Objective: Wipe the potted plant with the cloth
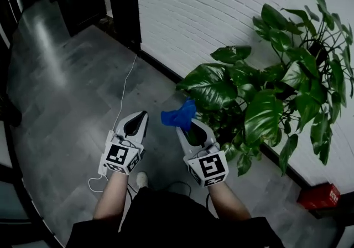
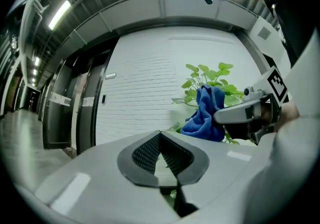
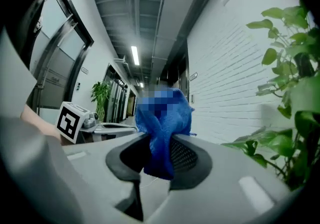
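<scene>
- Softness marks the crumpled blue cloth [image 1: 178, 115]: light and limp, pinched in the fingers of the right gripper [image 1: 188, 126], near the leaves.
- Leafy green potted plant [image 1: 265, 92] against the white brick wall [image 1: 221, 9]: the leaves look thin and bendy, so probably best supported from underneath.
- Left gripper [image 1: 141, 117]: fingers pressed together, empty.

Your cloth [image 1: 178, 115] is bright blue and the plant [image 1: 264, 114] glossy green. The wall [image 1: 210, 9] is white brick, the floor [image 1: 66, 92] grey tile, the box [image 1: 319, 196] red.
</scene>
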{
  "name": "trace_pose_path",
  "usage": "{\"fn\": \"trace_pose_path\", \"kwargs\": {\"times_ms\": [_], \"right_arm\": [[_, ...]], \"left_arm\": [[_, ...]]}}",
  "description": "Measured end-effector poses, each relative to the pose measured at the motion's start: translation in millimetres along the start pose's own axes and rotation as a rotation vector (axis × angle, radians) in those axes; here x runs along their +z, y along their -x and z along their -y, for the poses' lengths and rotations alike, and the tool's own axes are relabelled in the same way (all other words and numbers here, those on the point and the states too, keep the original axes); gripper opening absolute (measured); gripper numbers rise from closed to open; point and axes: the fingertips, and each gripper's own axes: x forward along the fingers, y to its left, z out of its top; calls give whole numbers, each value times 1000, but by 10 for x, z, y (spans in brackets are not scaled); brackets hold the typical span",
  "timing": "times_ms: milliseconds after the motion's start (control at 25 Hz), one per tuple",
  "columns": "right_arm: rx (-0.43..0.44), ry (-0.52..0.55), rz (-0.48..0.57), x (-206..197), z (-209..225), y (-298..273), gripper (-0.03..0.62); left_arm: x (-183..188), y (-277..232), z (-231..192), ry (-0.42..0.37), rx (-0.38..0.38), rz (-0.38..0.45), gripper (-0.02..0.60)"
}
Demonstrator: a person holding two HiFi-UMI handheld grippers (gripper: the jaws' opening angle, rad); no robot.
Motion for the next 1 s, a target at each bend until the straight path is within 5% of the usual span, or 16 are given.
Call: {"fn": "trace_pose_path", "kwargs": {"times_ms": [320,560,840,1000], "right_arm": [[-8,-45,7,138,-372,-1702,103],[-31,-34,17,193,-259,-2399,103],[-95,-14,-31,-50,352,-2931,103],[-169,-55,-25,-93,950,-3141,103]], "left_arm": [[-107,-106,-1439,-10,-98,-14,3],[-80,-279,-2205,-61,-56,-1,3],[-270,-1182,-2646,-21,-69,-12,3],[-299,-1949,-2477,-35,-199,-3,3]]}}
